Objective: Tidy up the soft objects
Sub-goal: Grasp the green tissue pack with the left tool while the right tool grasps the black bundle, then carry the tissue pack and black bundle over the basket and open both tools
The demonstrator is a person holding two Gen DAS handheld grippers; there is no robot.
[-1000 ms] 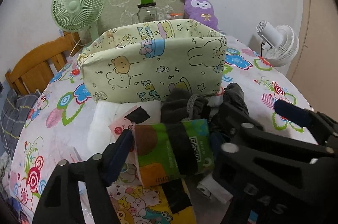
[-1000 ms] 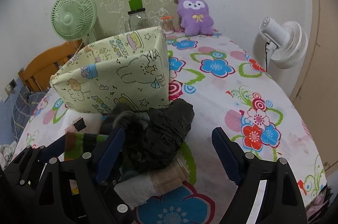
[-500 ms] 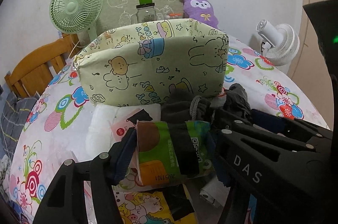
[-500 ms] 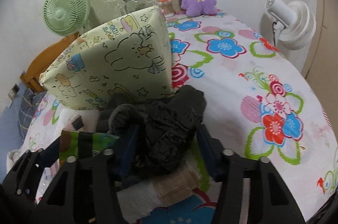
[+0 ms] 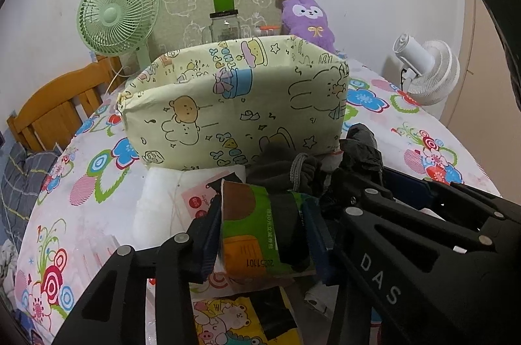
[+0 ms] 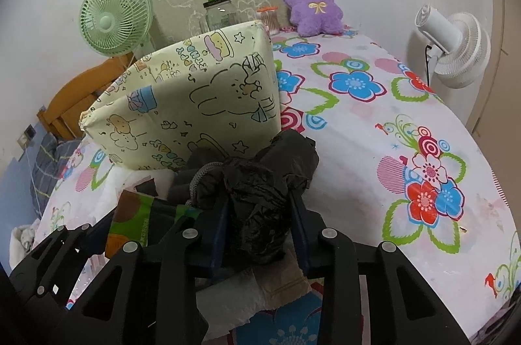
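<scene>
A pale yellow cartoon-print fabric bin [image 5: 234,104] stands open on the flowered table, also in the right wrist view [image 6: 192,104]. In front of it lies a pile of soft items. My left gripper [image 5: 263,234] is shut on a green and orange tissue pack [image 5: 257,234], which also shows at the left of the right wrist view [image 6: 130,221]. My right gripper [image 6: 260,227] is shut on a crumpled black plastic bag [image 6: 260,192], seen too in the left wrist view [image 5: 361,149]. A dark grey sock bundle [image 5: 286,172] lies between the two.
A white pad pack [image 5: 169,201] and a cartoon packet [image 5: 228,322] lie in the pile. A green fan [image 5: 117,16], a glass jar [image 5: 224,25], a purple plush [image 6: 312,3] and a white fan [image 6: 456,48] stand at the back. A wooden chair [image 5: 49,113] is at left.
Both grippers have closed: the left onto the tissue pack, the right onto the black bag after moving in on it. The right gripper now crosses the left view's lower right.
</scene>
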